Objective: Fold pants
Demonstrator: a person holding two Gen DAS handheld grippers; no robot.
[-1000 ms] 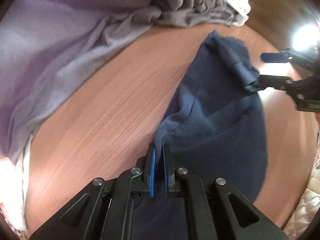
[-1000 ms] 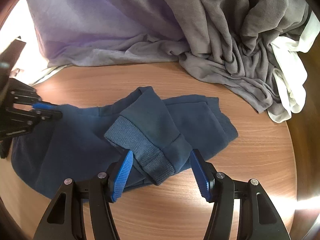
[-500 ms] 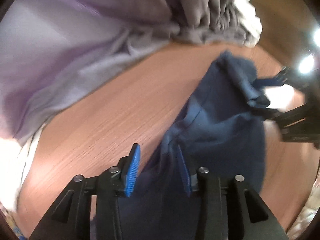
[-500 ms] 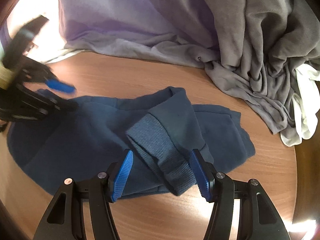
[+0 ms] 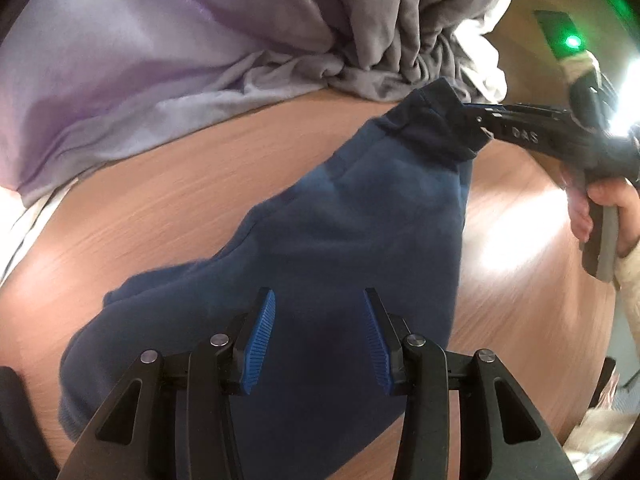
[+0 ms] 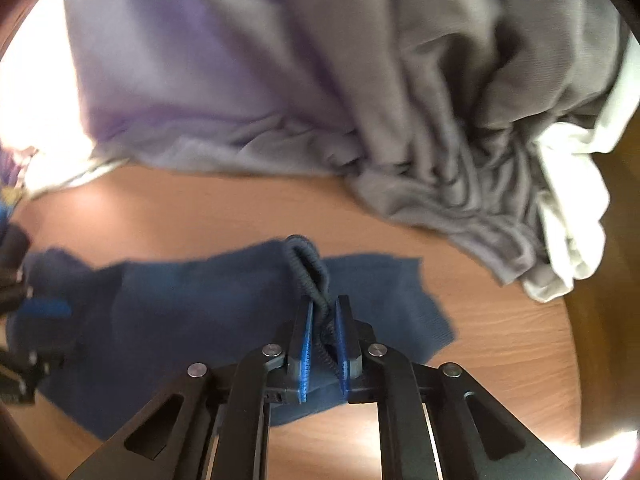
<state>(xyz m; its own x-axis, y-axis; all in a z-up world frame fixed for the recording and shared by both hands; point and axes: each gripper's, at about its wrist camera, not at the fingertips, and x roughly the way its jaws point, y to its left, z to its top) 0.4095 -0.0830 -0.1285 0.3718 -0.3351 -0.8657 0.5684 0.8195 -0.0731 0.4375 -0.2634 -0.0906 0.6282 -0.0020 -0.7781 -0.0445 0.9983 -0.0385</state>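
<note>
Dark navy pants point(image 5: 360, 220) lie crumpled on a round wooden table point(image 5: 200, 184). My left gripper point(image 5: 318, 296) hovers open just above their wide end, with cloth below the blue pads but nothing pinched. In the right wrist view the pants point(image 6: 180, 312) stretch leftward, and my right gripper point(image 6: 323, 304) is closing, its pads pressing on the bunched ribbed cuff point(image 6: 308, 264). The left wrist view shows that right gripper point(image 5: 476, 120) at the far end, clamped on the cuff point(image 5: 436, 120), with a person's hand point(image 5: 608, 204) on its handle. The left gripper point(image 6: 40, 308) is a blur at the left edge.
A heap of other clothes fills the table's far side: a lilac garment point(image 6: 180, 80), a grey one point(image 6: 460, 120) and a white one point(image 6: 572, 200). Bare wood point(image 6: 500, 340) shows to the right of the pants, near the table's curved edge.
My left gripper let go of the pants' edge, opened and drew back over the cloth. My right gripper, open around the ribbed cuff before, has closed on it, bunching it.
</note>
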